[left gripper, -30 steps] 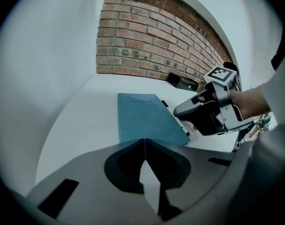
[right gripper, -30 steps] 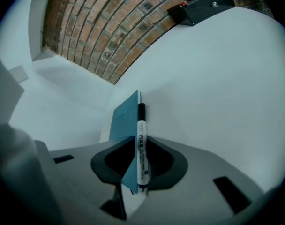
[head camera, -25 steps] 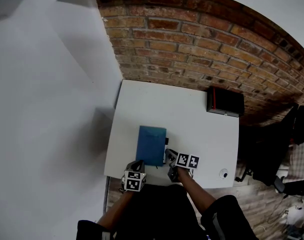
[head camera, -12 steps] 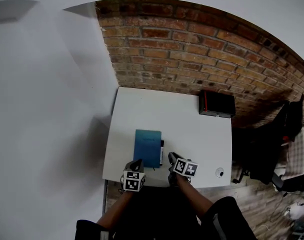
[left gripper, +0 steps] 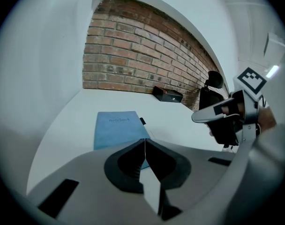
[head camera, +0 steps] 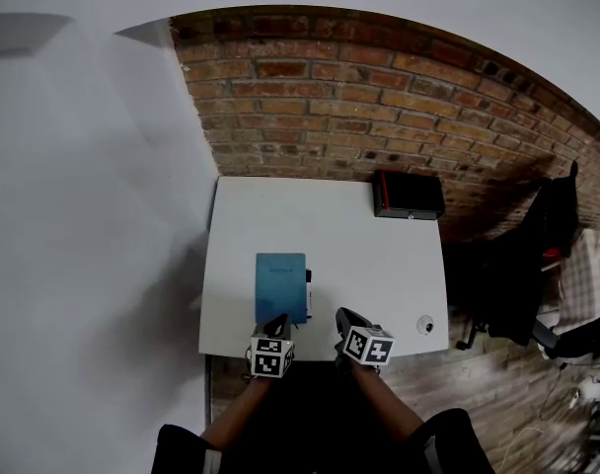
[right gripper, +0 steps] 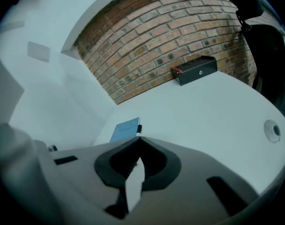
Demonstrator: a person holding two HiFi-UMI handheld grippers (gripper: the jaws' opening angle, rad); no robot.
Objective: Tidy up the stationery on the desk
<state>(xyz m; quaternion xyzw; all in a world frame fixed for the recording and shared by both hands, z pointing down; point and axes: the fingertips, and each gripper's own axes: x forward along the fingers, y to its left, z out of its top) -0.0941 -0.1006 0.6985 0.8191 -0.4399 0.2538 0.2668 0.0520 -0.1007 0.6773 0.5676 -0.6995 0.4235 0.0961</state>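
Note:
A blue notebook [head camera: 280, 286] lies flat on the white desk [head camera: 359, 245], with a dark pen [head camera: 309, 289] along its right edge. My left gripper [head camera: 276, 322] hovers at the notebook's near end, shut and empty. Over the desk's front edge, to the right of the pen, my right gripper [head camera: 343, 316] has just been closing and is shut with nothing between its fingers. The left gripper view looks past its shut tips [left gripper: 145, 140] at the notebook [left gripper: 118, 127], the pen [left gripper: 142, 121] and the right gripper [left gripper: 216, 115]. The right gripper view shows the notebook [right gripper: 125, 129] and the pen [right gripper: 139, 127] just beyond its tips [right gripper: 139, 138].
A black box [head camera: 407, 195] with a red edge stands at the desk's back right, against the brick wall [head camera: 379, 97]. A small round fitting [head camera: 424, 325] sits in the front right corner. A dark office chair [head camera: 537, 255] stands right of the desk. A white wall is on the left.
Both grippers have drawn back toward the desk's front edge and risen. The right gripper has left the pen's side. Notebook and pen lie where they were.

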